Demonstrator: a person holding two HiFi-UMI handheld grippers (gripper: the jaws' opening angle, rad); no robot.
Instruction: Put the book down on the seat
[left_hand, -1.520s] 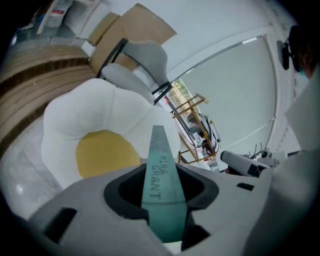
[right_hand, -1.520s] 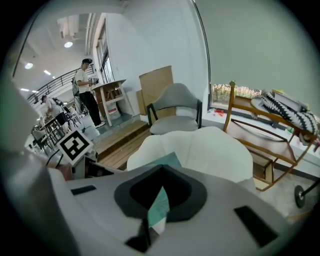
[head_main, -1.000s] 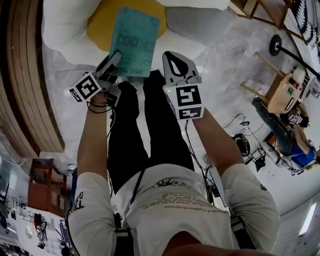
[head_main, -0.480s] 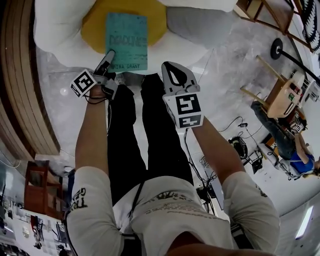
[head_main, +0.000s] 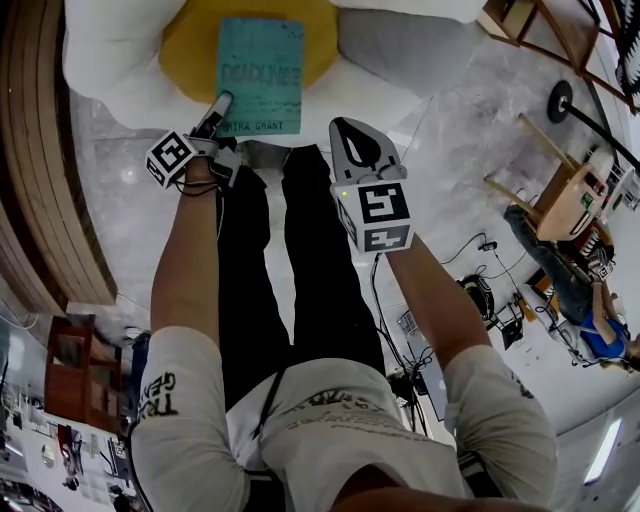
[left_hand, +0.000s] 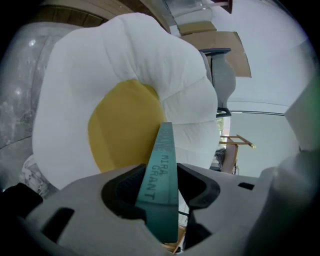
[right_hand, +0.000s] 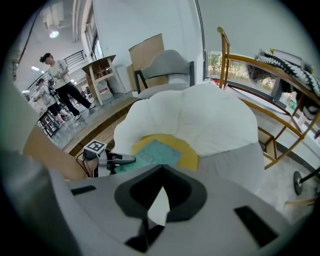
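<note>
Though they just loosened, left tongs pinch book on seat; right tongs closed.

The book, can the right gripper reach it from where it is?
Probably yes. The book is over the yellow seat, just ahead of the right gripper, with nothing between them; only the left gripper holds its near corner.

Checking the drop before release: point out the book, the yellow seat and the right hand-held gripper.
book (head_main: 260, 70), head view, middle of its teal cover.
yellow seat (head_main: 188, 50), head view, bare yellow left of the book.
right hand-held gripper (head_main: 347, 127), head view, tips of its closed jaws.
</note>
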